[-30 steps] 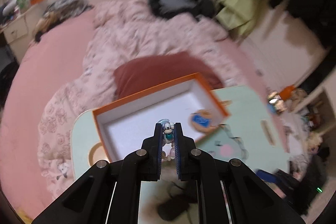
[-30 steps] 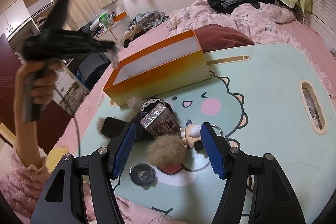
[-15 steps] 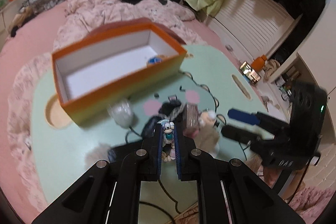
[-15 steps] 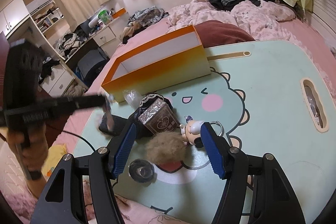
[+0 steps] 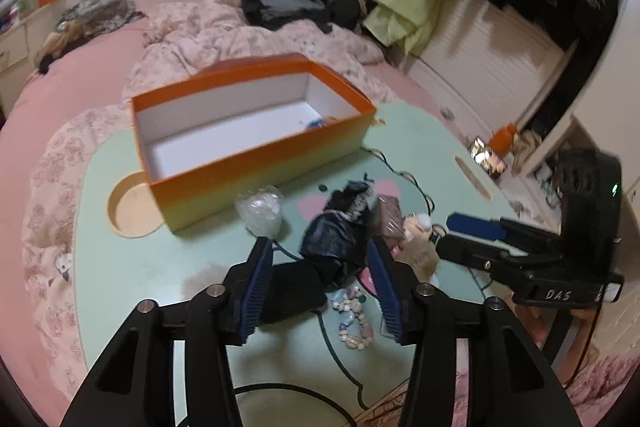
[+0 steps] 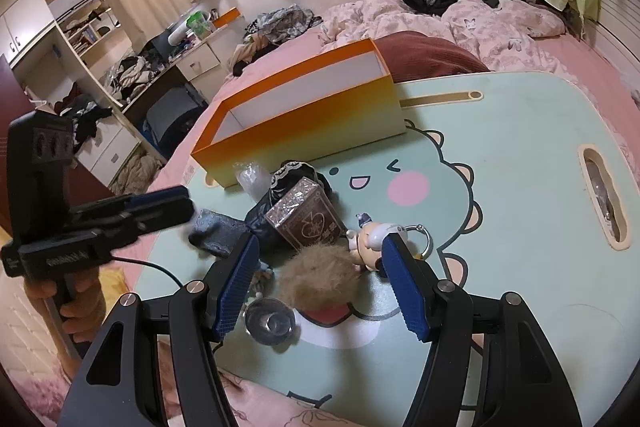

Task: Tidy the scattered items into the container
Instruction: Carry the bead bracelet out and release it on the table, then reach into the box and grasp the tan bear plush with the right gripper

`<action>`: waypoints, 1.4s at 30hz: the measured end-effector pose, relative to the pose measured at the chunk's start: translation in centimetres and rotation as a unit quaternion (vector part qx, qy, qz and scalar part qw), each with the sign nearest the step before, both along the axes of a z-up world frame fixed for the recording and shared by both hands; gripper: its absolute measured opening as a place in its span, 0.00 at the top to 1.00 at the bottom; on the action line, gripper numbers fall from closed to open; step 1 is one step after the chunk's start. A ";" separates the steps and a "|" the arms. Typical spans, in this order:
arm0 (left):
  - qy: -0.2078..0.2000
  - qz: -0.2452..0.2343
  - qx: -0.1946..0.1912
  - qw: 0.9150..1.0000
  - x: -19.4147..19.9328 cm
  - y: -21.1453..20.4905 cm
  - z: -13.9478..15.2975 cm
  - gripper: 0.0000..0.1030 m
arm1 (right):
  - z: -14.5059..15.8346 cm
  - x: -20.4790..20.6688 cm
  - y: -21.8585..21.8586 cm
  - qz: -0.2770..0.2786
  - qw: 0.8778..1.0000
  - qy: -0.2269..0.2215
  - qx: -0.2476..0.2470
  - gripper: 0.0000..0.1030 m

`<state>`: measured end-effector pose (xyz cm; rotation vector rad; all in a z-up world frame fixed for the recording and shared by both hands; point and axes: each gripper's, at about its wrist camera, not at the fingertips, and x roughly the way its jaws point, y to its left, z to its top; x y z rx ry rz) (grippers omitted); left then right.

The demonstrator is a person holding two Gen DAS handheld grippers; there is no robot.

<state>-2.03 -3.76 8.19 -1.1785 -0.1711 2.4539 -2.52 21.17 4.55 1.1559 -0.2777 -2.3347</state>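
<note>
Opening over clutter on green lap table (image 5: 172, 259), left gripper (image 5: 320, 255) – jaws spreading, nothing pinched, black cloth bundle (image 5: 336, 239) and bead bracelet (image 5: 352, 315) lying between fingers. Right gripper (image 6: 320, 259) spread wide, empty – fur pompom (image 6: 320, 277) between fingers, untouched. Orange box (image 5: 256, 163) behind the pile, nearly empty.

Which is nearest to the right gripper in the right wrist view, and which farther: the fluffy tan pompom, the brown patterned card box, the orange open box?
1. Fluffy tan pompom, between the right gripper's fingers.
2. Brown patterned card box, just behind it.
3. Orange open box, farthest, at the table's back.
</note>
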 end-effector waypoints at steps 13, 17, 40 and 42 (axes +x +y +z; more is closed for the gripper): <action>0.002 0.105 0.009 0.994 -0.5 -5.3 -0.6 0.45 | 4.0 -5.4 -3.5 0.021 0.997 0.047 0.065 0.37; -0.012 0.115 -0.002 0.993 -1.6 -5.5 -1.5 0.45 | 4.9 -10.1 -6.4 0.025 0.991 0.055 0.118 0.37; -0.058 0.130 -0.046 0.989 -6.9 -4.4 -4.1 0.45 | -0.4 -13.8 -9.5 0.032 0.974 -0.024 0.221 0.37; -0.056 0.129 -0.043 0.989 -6.6 -4.5 -4.0 0.45 | -0.3 -13.9 -9.6 0.033 0.974 -0.026 0.224 0.37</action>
